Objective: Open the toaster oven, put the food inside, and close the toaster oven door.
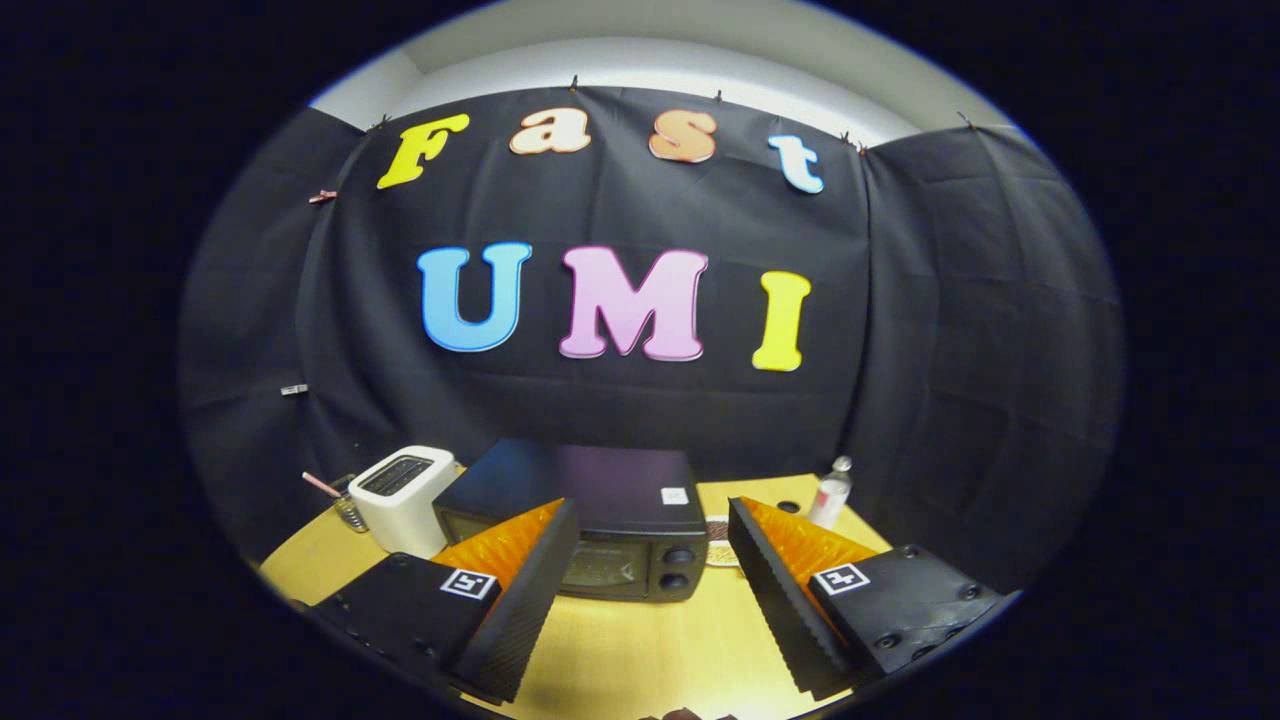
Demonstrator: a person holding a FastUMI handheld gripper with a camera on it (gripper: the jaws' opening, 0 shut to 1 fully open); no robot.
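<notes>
A black toaster oven [600, 500] stands on the wooden table [640, 650], beyond my fingers, its glass door shut and two knobs [677, 567] on its right front. My gripper [655, 560] is held above the table in front of it, open, with nothing between the fingers. The left finger [520, 590] overlaps the oven's left front. Just right of the oven, a plate with food [717, 545] peeks out between the oven and the right finger [790, 590]; most of it is hidden.
A white slot toaster [400, 497] stands left of the oven. Behind it is a glass jar with a pink stick [340, 497]. A clear bottle [830, 492] stands at the back right, near a hole in the table [788, 507].
</notes>
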